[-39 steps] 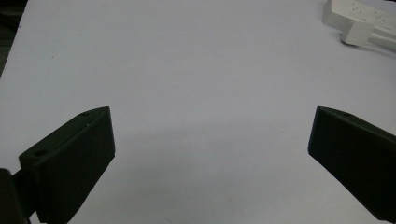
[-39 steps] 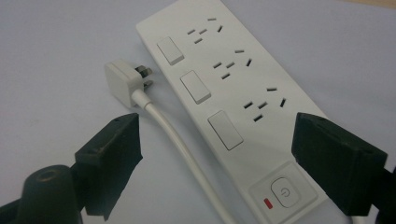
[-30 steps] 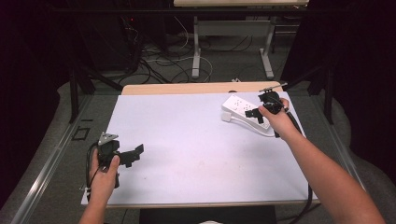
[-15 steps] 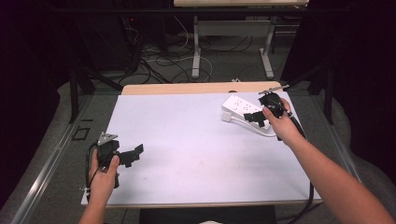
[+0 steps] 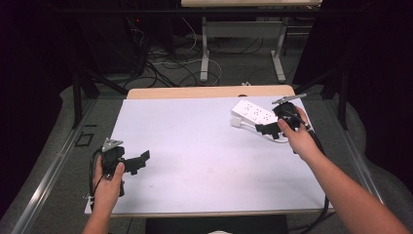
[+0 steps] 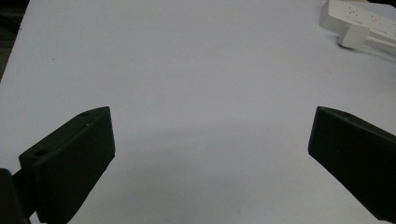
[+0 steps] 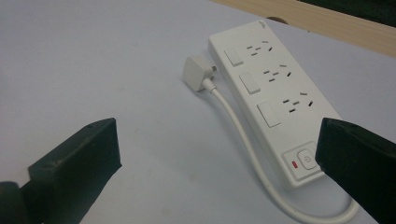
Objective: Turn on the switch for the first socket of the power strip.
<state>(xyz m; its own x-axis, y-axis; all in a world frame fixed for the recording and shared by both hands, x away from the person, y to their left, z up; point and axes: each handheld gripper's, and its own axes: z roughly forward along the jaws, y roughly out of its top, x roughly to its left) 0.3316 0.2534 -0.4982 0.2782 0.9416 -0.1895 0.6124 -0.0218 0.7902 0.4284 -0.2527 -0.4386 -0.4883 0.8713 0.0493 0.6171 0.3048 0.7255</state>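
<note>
White table [image 5: 204,146], both grippers wide apart: right gripper [image 5: 267,128] should square its jaws over the power strip [image 7: 266,98]; left gripper [image 5: 141,160] idles near-left.

power strip [image 7: 275,100]: glossy white plastic | table [image 5: 195,146]: matt white | fingers [image 7: 74,163]: matt black

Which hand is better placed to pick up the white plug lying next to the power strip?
Right. The right tool hovers open just short of the power strip, with the plug ahead between its jaws. The left tool sits open at the table's near left, far from it.
</note>
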